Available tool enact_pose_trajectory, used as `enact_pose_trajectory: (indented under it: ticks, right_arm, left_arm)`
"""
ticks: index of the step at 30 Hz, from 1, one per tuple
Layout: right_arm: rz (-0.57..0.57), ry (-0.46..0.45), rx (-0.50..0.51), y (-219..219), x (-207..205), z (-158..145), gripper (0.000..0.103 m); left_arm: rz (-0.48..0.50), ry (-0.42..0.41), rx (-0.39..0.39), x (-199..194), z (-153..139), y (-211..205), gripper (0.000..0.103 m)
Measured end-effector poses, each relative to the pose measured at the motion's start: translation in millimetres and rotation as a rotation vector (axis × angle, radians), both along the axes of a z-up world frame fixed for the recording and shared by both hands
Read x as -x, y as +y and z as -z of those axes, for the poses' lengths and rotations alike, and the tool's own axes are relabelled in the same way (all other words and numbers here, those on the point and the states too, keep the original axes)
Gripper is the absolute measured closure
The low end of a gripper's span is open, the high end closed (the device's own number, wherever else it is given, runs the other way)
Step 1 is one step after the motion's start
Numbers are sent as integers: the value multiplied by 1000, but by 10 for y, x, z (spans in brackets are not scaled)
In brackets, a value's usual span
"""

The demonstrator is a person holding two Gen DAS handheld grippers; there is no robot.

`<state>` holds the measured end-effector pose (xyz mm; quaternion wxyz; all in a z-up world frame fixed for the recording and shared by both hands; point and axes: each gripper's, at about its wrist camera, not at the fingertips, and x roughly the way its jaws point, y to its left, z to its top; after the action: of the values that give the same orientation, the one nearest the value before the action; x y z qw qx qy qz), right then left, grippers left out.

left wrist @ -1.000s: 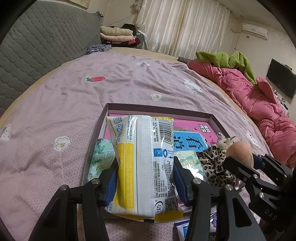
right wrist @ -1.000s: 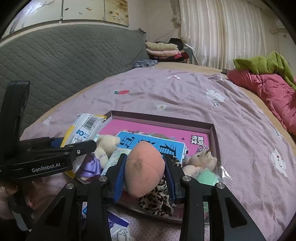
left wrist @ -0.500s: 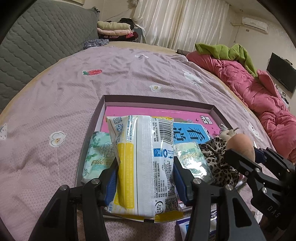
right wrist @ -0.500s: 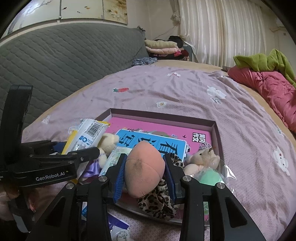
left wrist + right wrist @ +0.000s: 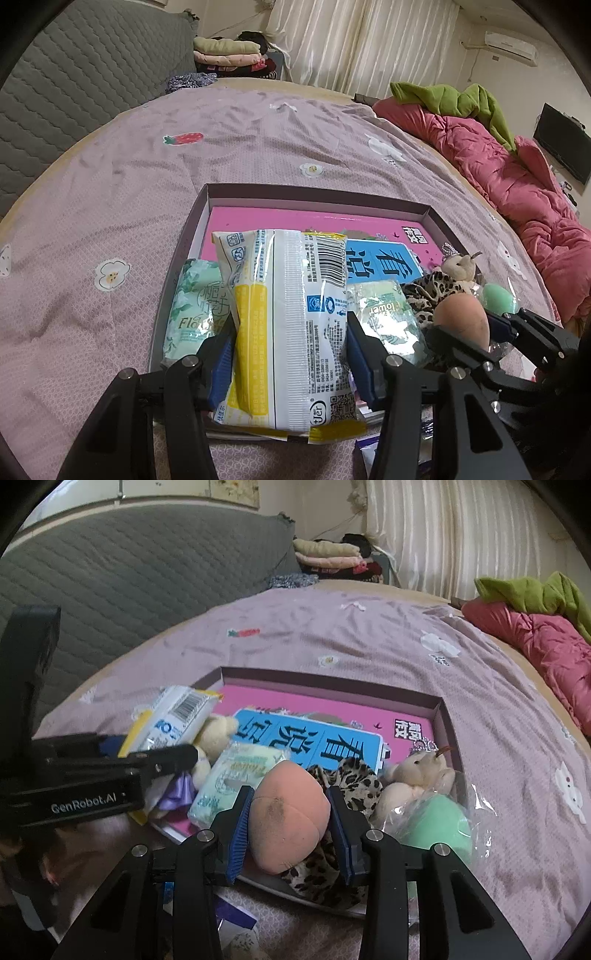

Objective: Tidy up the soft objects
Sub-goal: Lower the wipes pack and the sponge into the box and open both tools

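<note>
My left gripper (image 5: 290, 332) is shut on a white-and-yellow tissue pack (image 5: 291, 314), held upright over the near left part of a shallow purple box (image 5: 317, 192). My right gripper (image 5: 290, 797) is shut on a peach makeup sponge (image 5: 288, 827) above the box's near right corner. The right wrist view shows the left gripper (image 5: 147, 746) with its pack (image 5: 181, 712) at the left. In the left wrist view the right gripper (image 5: 480, 343) and sponge (image 5: 461, 317) appear at the right.
The box holds a pink book (image 5: 295, 225), two green tissue packs (image 5: 192, 306) (image 5: 384, 314), a leopard cloth (image 5: 354, 779), a plush bear (image 5: 413, 775) and a bagged green sponge (image 5: 436, 823). A pink quilt (image 5: 517, 192) lies on the right, folded clothes (image 5: 229, 55) beyond the bed.
Both grips are unchanged. The right gripper has tipped slightly downward, so the box sits a little higher in its view. Neither hand has shifted much.
</note>
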<state>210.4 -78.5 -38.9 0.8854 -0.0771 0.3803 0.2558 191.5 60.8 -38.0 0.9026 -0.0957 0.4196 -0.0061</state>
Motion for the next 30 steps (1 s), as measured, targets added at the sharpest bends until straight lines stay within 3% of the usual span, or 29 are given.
enact_pose_trajectory:
  ticks: [8, 10, 13, 30]
  right_arm:
    - [-20, 4, 7, 22, 28, 8, 58]
    - [-23, 6, 3, 22, 32, 1, 48]
    - [-32, 1, -2, 33, 50, -22, 44]
    - [-10, -82, -38, -81, 122, -255, 42]
  left_arm:
    - [1, 0, -13, -13, -3, -9, 48]
    - [2, 1, -15, -17, -3, -10, 48]
    - [6, 3, -22, -22, -6, -17, 48]
    - [21, -1, -47, -16, -23, -42, 42]
